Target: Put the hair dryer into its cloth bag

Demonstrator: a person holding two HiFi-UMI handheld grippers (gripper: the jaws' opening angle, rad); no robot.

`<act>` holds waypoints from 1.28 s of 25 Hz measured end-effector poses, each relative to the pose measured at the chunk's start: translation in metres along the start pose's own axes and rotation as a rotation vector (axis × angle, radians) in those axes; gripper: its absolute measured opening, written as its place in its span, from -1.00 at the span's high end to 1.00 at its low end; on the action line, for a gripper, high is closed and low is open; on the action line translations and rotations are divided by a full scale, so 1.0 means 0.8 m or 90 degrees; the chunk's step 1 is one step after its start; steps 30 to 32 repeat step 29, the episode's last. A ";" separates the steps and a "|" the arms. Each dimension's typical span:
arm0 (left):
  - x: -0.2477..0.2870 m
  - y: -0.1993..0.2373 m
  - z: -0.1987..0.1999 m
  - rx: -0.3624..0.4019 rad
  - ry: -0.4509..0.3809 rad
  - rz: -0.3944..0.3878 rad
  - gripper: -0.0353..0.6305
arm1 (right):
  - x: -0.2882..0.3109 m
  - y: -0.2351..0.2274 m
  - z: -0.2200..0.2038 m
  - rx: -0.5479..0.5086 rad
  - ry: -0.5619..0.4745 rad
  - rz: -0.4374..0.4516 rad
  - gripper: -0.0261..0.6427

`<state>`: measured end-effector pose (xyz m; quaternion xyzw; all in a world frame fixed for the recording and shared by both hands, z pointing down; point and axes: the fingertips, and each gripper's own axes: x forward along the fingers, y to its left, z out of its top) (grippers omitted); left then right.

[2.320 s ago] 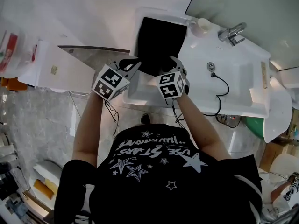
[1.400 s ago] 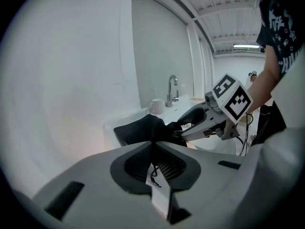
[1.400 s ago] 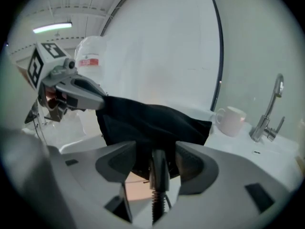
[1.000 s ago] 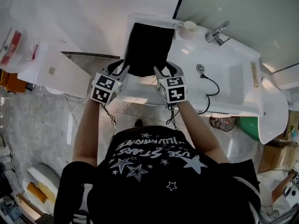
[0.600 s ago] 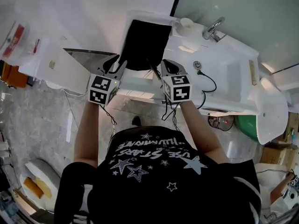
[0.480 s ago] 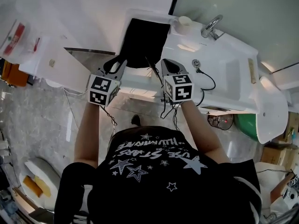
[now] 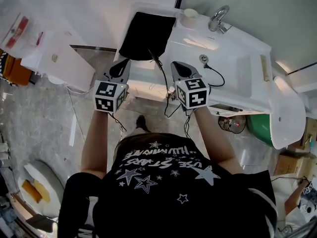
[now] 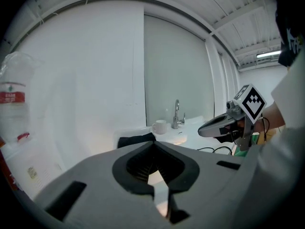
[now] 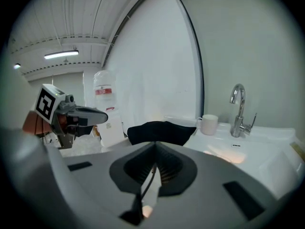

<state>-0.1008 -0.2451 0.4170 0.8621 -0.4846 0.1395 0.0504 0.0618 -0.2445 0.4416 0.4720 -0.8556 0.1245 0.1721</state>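
Both left gripper (image 7: 121, 64) and right gripper (image 7: 177, 65) had jaws pressed together, empty — the left's had just been closing — with the black cloth bag (image 7: 146, 28) lying ahead on the sink counter (image 7: 233, 63), untouched

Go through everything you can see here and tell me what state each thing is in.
Cloth bag: lying on the counter, held by neither gripper.
Cord: trailing from the bag over the counter edge.
Left gripper: just closed, shut, empty.
Right gripper: shut, nothing clearly held.
Tap: no water running.
Cup: upright beside the tap.
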 end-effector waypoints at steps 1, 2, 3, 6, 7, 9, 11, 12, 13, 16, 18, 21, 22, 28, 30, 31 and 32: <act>-0.004 -0.007 -0.003 -0.007 0.002 0.002 0.87 | -0.007 0.000 -0.005 -0.002 0.003 0.001 0.90; -0.008 -0.014 -0.007 -0.013 0.004 0.004 0.87 | -0.013 0.000 -0.010 -0.004 0.008 0.003 0.90; -0.013 -0.022 -0.011 -0.018 0.007 0.005 0.87 | -0.019 0.001 -0.016 -0.007 0.012 0.006 0.90; -0.026 -0.043 -0.024 -0.032 0.017 0.009 0.87 | -0.037 0.001 -0.032 -0.010 0.025 0.016 0.90; -0.031 -0.051 -0.028 -0.036 0.020 0.011 0.87 | -0.043 0.000 -0.037 -0.009 0.027 0.019 0.90; -0.041 -0.066 -0.036 -0.042 0.026 0.015 0.87 | -0.055 0.000 -0.047 -0.005 0.032 0.024 0.90; -0.051 -0.082 -0.045 -0.045 0.037 0.017 0.87 | -0.069 0.002 -0.058 -0.002 0.036 0.031 0.90; -0.056 -0.090 -0.050 -0.049 0.041 0.019 0.86 | -0.076 0.003 -0.064 -0.002 0.039 0.034 0.90; -0.061 -0.098 -0.055 -0.053 0.044 0.021 0.87 | -0.082 0.004 -0.069 -0.002 0.042 0.038 0.90; -0.073 -0.121 -0.062 -0.068 0.043 0.027 0.87 | -0.101 0.005 -0.085 -0.001 0.046 0.047 0.90; -0.078 -0.136 -0.066 -0.070 0.043 0.027 0.86 | -0.113 0.004 -0.092 0.000 0.045 0.048 0.90; -0.087 -0.158 -0.070 -0.070 0.045 0.027 0.86 | -0.130 0.002 -0.102 0.000 0.041 0.050 0.90; -0.091 -0.164 -0.072 -0.070 0.047 0.026 0.87 | -0.136 0.003 -0.105 0.000 0.040 0.050 0.90; -0.105 -0.195 -0.091 -0.080 0.057 0.026 0.87 | -0.162 0.004 -0.131 0.009 0.042 0.053 0.90; -0.107 -0.199 -0.095 -0.084 0.059 0.028 0.87 | -0.166 0.005 -0.136 0.011 0.043 0.054 0.90; -0.107 -0.199 -0.095 -0.084 0.059 0.028 0.87 | -0.166 0.005 -0.136 0.011 0.043 0.054 0.90; -0.107 -0.199 -0.095 -0.084 0.059 0.028 0.87 | -0.166 0.005 -0.136 0.011 0.043 0.054 0.90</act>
